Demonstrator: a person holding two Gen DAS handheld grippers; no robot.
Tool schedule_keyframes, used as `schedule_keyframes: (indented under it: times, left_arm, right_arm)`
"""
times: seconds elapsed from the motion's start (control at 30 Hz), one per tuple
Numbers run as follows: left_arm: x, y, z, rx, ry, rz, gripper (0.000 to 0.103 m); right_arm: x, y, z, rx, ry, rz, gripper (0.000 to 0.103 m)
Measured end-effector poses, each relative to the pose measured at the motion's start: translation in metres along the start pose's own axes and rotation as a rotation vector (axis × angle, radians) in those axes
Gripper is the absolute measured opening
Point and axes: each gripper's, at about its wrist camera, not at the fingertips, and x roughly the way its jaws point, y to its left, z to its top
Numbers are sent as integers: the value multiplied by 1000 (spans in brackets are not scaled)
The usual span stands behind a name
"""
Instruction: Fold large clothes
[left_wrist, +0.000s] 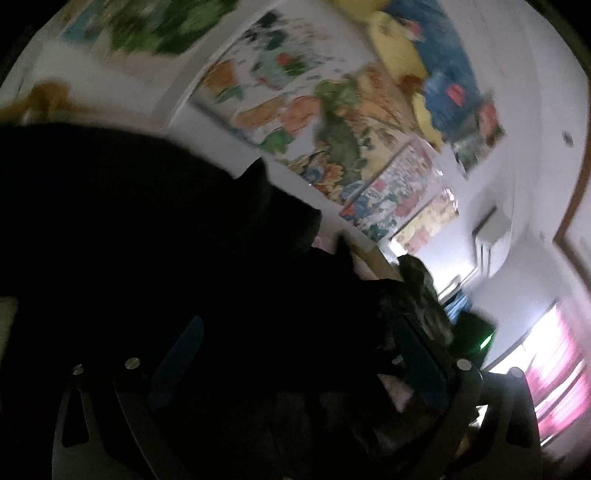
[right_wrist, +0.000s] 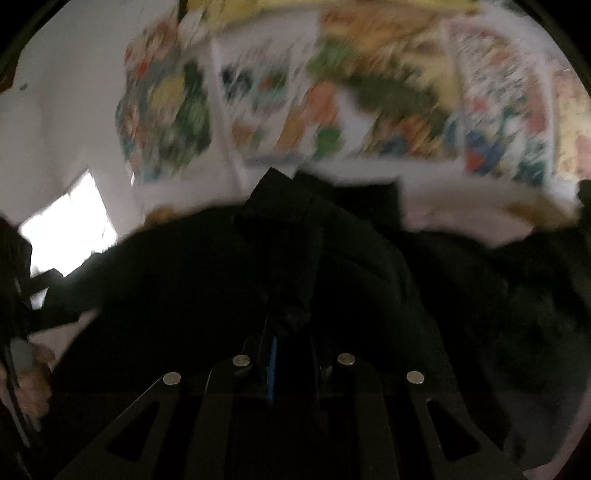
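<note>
A large black garment (left_wrist: 140, 229) fills the lower left of the left wrist view and the middle of the right wrist view (right_wrist: 369, 266). My left gripper (left_wrist: 291, 332) stands open with its blue-padded fingers (left_wrist: 181, 354) wide apart, and black cloth lies between and over them. My right gripper (right_wrist: 286, 332) is shut on a bunched fold of the black garment, lifted up toward the wall. Both views are dark and blurred by motion.
Colourful posters (left_wrist: 332, 122) cover the white wall, also seen in the right wrist view (right_wrist: 295, 110). A window with pink curtains (left_wrist: 550, 365) is at the right. A bright window (right_wrist: 70, 218) and a person's hand (right_wrist: 29, 384) are at the left.
</note>
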Motion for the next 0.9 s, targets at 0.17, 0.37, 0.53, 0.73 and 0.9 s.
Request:
schedule_keyframes:
  times: [0.17, 0.37, 0.53, 0.73, 0.9]
  left_arm:
    - [12, 21, 7, -66, 56, 49, 101]
    - [38, 61, -4, -181, 136, 135, 100]
    - [44, 69, -4, -199, 115, 92, 100]
    - [66, 59, -13, -152, 158, 85, 79]
    - [92, 58, -22, -161, 219, 141, 41]
  right_arm:
    - [36, 37, -22, -101, 108, 66, 14]
    - [49, 44, -31, -138, 181, 94, 16]
    - [47, 46, -35, -106, 234, 195, 68]
    - [27, 49, -42, -141, 281, 241, 72]
    - [4, 30, -49, -120, 288, 233, 75]
